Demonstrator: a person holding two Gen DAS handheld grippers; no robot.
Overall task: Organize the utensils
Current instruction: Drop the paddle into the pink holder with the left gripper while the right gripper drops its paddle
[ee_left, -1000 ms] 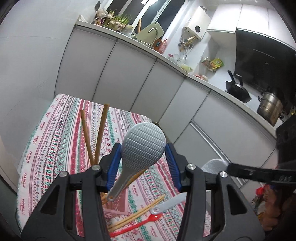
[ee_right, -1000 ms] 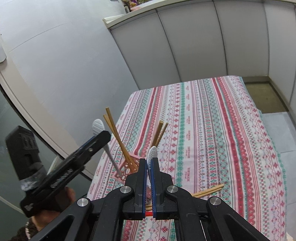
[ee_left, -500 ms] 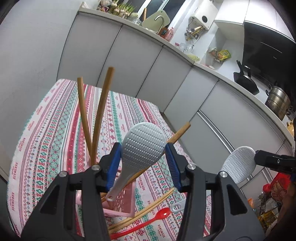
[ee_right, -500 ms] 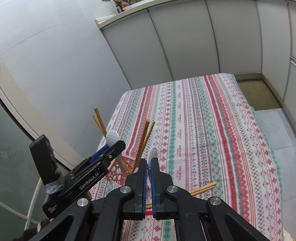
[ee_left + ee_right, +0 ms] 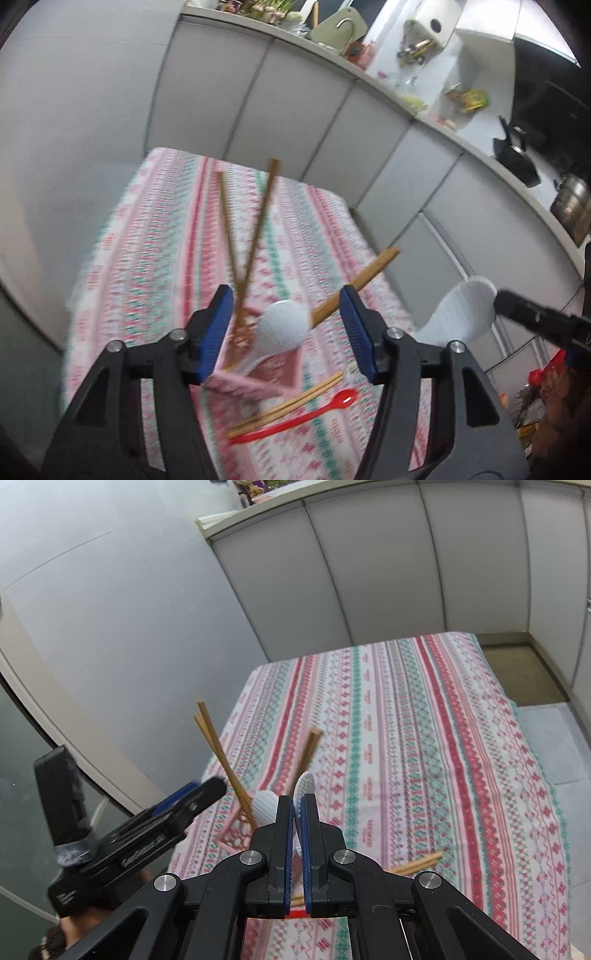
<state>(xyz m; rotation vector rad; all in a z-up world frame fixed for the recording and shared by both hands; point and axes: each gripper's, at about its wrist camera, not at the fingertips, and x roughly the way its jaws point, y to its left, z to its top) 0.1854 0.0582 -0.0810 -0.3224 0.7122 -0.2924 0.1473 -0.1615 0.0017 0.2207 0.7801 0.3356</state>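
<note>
A pink slotted utensil holder (image 5: 266,376) stands on the striped tablecloth (image 5: 166,240) and holds several wooden chopsticks (image 5: 255,236) and a white rice paddle (image 5: 282,326). My left gripper (image 5: 288,328) is open above the holder, and the paddle stands free between its blue pads. My right gripper (image 5: 297,812) is shut on a second white rice paddle (image 5: 303,786), seen edge-on; it also shows in the left wrist view (image 5: 461,314). The holder shows in the right wrist view (image 5: 236,830) below the left gripper (image 5: 199,794).
A pair of chopsticks (image 5: 291,402) and a red spoon (image 5: 295,417) lie on the cloth next to the holder. White cabinets (image 5: 295,110) run along the far side, with a cluttered counter and pots (image 5: 572,206) on the right.
My left gripper has let go of the white paddle, which has dropped into the holder, and has pulled back and up. The right gripper has come closer with its paddle.
</note>
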